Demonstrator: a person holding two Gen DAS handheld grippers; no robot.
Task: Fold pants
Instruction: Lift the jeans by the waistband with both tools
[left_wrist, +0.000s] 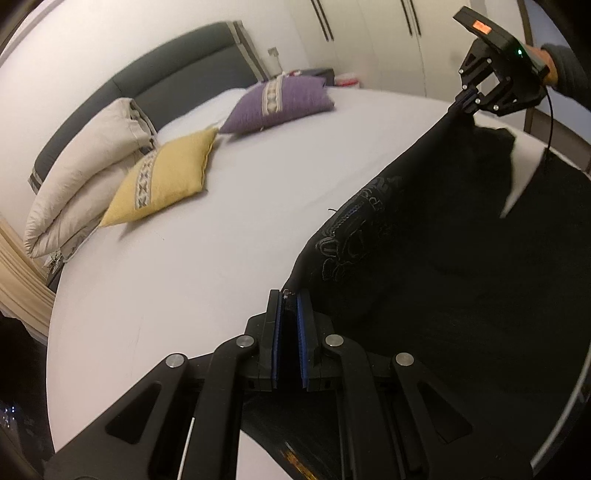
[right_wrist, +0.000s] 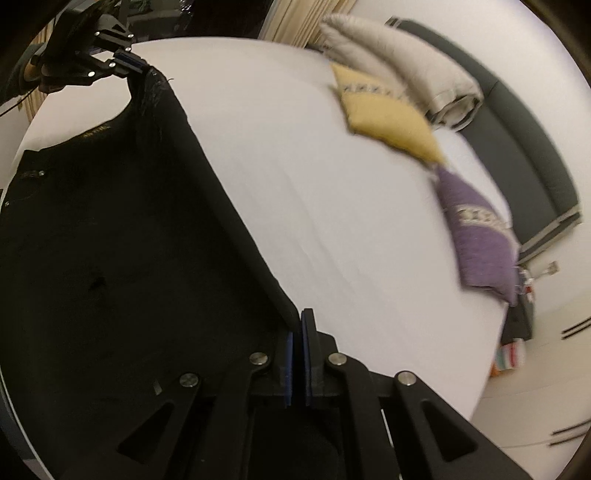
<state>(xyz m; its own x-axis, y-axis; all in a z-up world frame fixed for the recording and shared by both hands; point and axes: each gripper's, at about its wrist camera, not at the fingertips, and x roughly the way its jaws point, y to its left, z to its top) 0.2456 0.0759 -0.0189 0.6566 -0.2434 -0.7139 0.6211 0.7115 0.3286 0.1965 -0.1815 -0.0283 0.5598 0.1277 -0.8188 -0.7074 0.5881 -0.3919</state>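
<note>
Black pants (left_wrist: 424, 258) with an embroidered back pocket (left_wrist: 354, 229) hang stretched between my two grippers above a white bed (left_wrist: 221, 240). My left gripper (left_wrist: 290, 295) is shut on one corner of the pants' top edge. My right gripper (left_wrist: 466, 101) shows at the upper right, shut on the other corner. In the right wrist view the right gripper (right_wrist: 298, 314) is shut on the pants (right_wrist: 110, 240), and the left gripper (right_wrist: 138, 66) pinches the far corner at the upper left.
A yellow cushion (left_wrist: 166, 181), a purple cushion (left_wrist: 280, 103) and a folded beige duvet (left_wrist: 85, 177) lie by the grey headboard (left_wrist: 177, 70). Wardrobe doors (left_wrist: 369, 33) stand behind. A beige curtain (left_wrist: 18, 280) hangs at the left.
</note>
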